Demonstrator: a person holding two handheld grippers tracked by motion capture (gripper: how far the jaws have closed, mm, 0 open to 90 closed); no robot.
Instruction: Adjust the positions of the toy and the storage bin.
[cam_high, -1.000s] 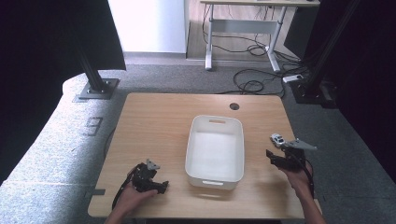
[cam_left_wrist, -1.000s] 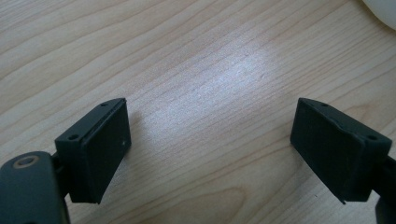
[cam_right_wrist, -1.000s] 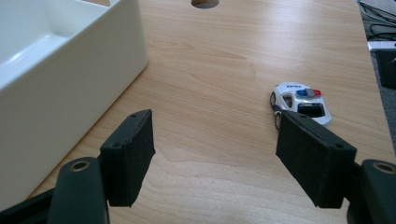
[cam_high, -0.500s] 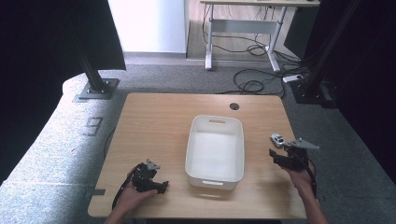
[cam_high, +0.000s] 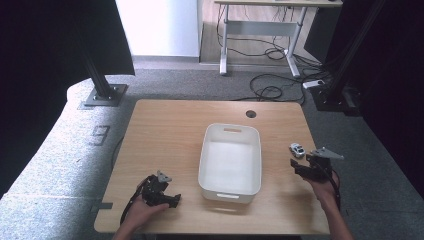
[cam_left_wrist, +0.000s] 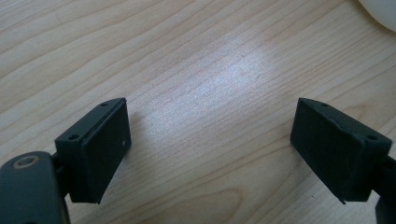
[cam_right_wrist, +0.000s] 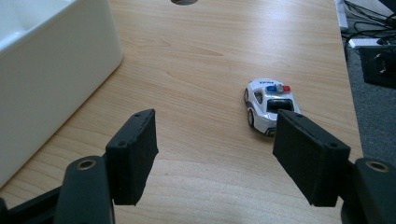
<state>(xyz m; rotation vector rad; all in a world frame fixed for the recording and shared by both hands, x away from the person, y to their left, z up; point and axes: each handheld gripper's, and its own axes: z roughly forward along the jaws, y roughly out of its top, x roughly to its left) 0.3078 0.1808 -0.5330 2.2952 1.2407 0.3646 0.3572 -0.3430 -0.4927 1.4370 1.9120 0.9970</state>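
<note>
A small white toy police car (cam_right_wrist: 268, 103) (cam_high: 297, 149) with a red and blue roof light stands on the wooden table near its right edge. My right gripper (cam_right_wrist: 219, 158) (cam_high: 307, 167) is open just behind the car, with nothing between the jaws; the right jaw overlaps the car's rear in the right gripper view. A white plastic bin (cam_high: 230, 159) (cam_right_wrist: 46, 70), empty, sits mid-table to the left of that gripper. My left gripper (cam_left_wrist: 210, 149) (cam_high: 161, 192) is open low over bare wood near the front left of the table, holding nothing.
The table (cam_high: 175, 130) has a round cable hole (cam_high: 251, 114) at its back right. The bin's corner (cam_left_wrist: 380, 9) shows at the top right of the left gripper view. Beyond the table are grey carpet, cables and a desk frame (cam_high: 260, 35).
My right gripper has drawn back slightly toward the front edge of the table, away from the car. The left gripper has stayed in place.
</note>
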